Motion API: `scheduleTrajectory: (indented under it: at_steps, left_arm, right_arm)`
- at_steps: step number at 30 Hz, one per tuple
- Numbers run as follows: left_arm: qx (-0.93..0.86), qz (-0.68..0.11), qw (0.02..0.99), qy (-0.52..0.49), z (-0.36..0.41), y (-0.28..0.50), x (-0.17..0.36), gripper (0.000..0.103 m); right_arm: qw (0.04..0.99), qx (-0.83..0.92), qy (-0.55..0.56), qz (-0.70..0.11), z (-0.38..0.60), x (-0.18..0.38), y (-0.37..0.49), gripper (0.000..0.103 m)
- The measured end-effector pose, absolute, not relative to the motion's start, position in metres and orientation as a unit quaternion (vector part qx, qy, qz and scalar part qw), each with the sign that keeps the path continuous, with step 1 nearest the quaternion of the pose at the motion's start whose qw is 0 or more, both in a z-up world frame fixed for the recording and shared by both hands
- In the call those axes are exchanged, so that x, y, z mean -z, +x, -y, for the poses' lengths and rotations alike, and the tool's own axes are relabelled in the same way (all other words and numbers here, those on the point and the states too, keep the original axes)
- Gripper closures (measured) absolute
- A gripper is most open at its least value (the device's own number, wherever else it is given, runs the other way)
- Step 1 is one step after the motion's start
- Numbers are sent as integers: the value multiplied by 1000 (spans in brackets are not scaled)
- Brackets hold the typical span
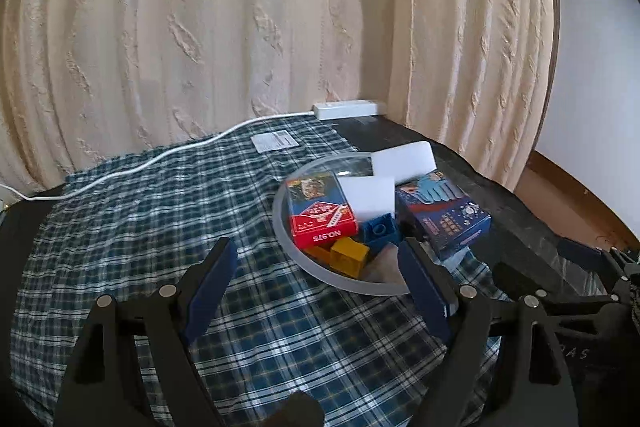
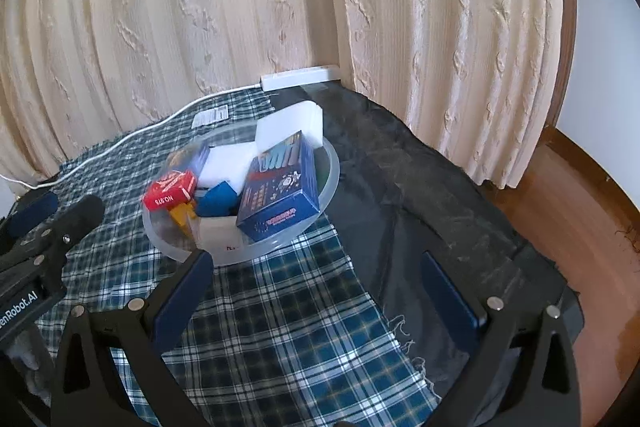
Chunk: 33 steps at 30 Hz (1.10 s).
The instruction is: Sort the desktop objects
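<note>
Left tongs (image 1: 316, 263): released, the two blue-padded fingers spread wide with nothing between them, held above the plaid cloth (image 1: 160, 211) and aimed forward and slightly down at the near rim of the clear bowl (image 1: 280, 227). The right-hand finger tip lies in line with the bowl's near edge; whether it touches cannot be told.

Right tongs (image 2: 320, 267): likewise released and empty, fingers wide apart, poised over the border where the plaid cloth meets the dark surface (image 2: 420, 187), with the bowl just ahead and to the left. The left tongs' body shows at the left margin of this view, so the two tools sit side by side, near each other.

Bowl contents: a red card box (image 1: 324, 223) marked "NO.975", a blue block (image 1: 380, 229), a yellow block (image 1: 349, 255), two white sponges (image 1: 402, 159), and a dark blue box (image 1: 444, 215) leaning over the right rim. The sorted objects are piled together, touching.

Beyond: a white power strip (image 1: 346, 108) with its cord trailing left along the cream curtain (image 1: 240, 27).
</note>
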<state>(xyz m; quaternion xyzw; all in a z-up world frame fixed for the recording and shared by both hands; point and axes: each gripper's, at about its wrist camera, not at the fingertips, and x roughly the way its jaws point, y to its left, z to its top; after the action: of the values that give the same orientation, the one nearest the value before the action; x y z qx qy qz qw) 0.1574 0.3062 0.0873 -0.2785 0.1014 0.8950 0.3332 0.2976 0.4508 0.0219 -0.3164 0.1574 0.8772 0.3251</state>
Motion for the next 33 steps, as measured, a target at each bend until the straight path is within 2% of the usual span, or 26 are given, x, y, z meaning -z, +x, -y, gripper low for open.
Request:
scheduleTrajectory:
  at_steps: [33]
  left_arm:
    - [-882, -79, 340, -318, -318, 142, -80, 18]
  right_arm:
    - [312, -867, -351, -169, -445, -4, 284, 0]
